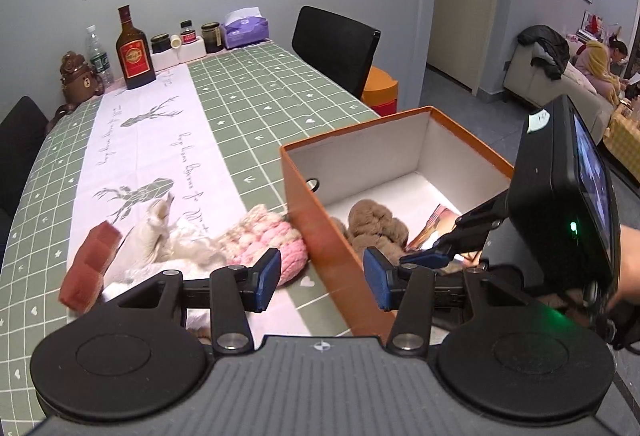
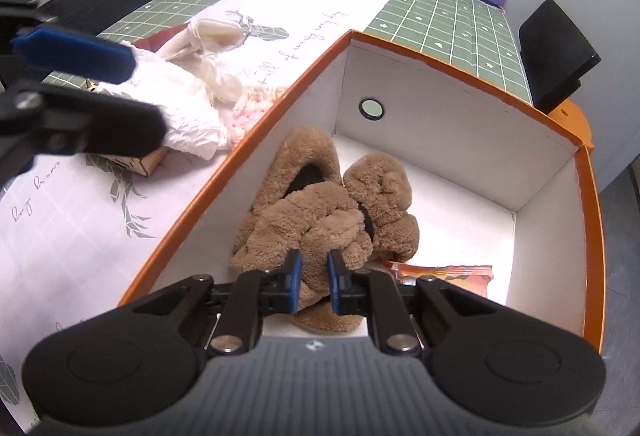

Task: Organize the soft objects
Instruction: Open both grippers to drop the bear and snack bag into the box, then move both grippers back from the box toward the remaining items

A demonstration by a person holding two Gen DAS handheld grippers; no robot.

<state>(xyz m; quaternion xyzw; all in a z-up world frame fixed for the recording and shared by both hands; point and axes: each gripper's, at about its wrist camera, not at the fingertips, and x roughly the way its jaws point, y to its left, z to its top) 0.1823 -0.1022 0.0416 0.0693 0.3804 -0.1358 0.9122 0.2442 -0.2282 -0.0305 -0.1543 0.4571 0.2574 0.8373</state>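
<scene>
Right gripper [image 2: 313, 282] pinches a fold of the brown plush slippers [image 2: 320, 212] inside the orange box [image 2: 256, 128]; such a shallow bite may slip. Left gripper [image 1: 320, 278] hangs open and empty over the box's near wall, risking a knock.

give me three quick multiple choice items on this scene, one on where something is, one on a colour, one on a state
1. Where is the brown plush?
A. inside the box
B. on the tablecloth
C. on the black chair

2. What colour is the box's outside?
A. green
B. orange
C. purple

3. How is the left gripper?
A. shut on the pink knit
B. shut on the box wall
C. open, holding nothing

Key: 1 A, the plush lies on the box's white floor; 2 B, its outer walls and rim are orange; 3 C, its fingers stand wide apart above the box wall, pressing on nothing.
</scene>
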